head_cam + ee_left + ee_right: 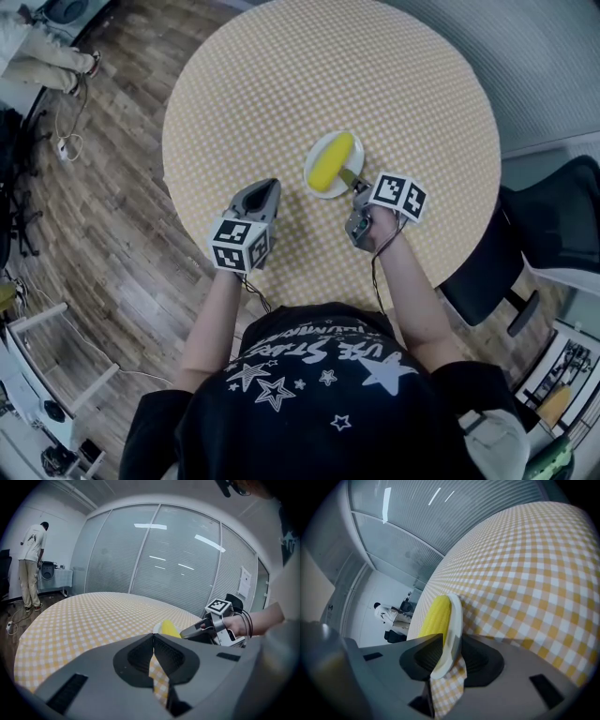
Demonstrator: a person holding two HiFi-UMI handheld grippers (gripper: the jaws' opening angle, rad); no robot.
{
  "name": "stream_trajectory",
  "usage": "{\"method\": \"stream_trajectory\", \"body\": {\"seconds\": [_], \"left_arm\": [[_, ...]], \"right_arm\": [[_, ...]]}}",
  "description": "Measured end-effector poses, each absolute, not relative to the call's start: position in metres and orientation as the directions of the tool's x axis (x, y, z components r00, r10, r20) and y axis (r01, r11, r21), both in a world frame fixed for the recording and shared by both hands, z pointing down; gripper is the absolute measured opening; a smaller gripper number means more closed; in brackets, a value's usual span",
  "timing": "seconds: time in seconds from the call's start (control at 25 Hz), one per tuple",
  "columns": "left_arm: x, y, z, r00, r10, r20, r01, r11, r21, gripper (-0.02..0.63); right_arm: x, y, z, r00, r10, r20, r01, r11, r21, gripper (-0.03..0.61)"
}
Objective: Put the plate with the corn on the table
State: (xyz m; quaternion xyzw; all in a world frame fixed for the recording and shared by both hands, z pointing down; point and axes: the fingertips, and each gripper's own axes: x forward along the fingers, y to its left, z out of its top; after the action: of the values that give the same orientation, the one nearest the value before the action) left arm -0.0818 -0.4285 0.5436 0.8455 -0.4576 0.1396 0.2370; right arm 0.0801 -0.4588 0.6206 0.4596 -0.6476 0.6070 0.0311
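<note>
**Right jaws clamping the plate's rim, left jaws shut on nothing**

The right gripper (446, 652) is biting down on the near rim of the white plate (455, 616); its jaws are standing only as far apart as that rim is thick, one pad against each face. The corn (435, 617) is lying lengthwise on the plate, starting just past the jaw tips and running straight away from them; neither jaw is touching the cob.

The plate is sitting out ahead of those jaws, over the near half of the round table (375, 75) with its yellow-and-white checked cloth. From where I am standing I cannot tell whether the plate's underside is resting on the cloth or hanging just above it.

The left gripper (153, 638) is hovering low over the table with its jaws pressed together at the tips and nothing between them; only a sliver of checked cloth is showing through the gap behind the tips. The plate is lying ahead of these jaws and a little to their right, near them but apart.

Far beyond the left jaws a person (30, 569) in light clothes is standing by the glass wall (154, 559); off past the right gripper's outer side a black chair (553, 225) is waiting on the wooden floor (122, 234).
</note>
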Motion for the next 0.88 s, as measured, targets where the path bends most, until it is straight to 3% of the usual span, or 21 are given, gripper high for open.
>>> {"method": "stream_trajectory", "body": {"seconds": [0.36, 0.76, 0.88], "left_arm": [[-0.085, -0.423, 0.53, 0.556, -0.716, 0.422, -0.831, -0.483, 0.276, 0.008], [-0.092, -0.396, 0.509, 0.571, -0.729, 0.378, -0.821, -0.508, 0.262, 0.009], [-0.091, -0.383, 0.498, 0.573, -0.736, 0.36, -0.819, -0.515, 0.251, 0.008]], "right_arm": [[0.093, -0.452, 0.614, -0.513, -0.593, 0.621, -0.677, -0.165, -0.717, 0.132], [0.091, -0.433, 0.567, -0.54, -0.696, 0.473, -0.62, -0.051, -0.783, 0.127], [0.09, -0.422, 0.546, -0.568, -0.717, 0.403, -0.594, 0.018, -0.805, 0.085]]}}
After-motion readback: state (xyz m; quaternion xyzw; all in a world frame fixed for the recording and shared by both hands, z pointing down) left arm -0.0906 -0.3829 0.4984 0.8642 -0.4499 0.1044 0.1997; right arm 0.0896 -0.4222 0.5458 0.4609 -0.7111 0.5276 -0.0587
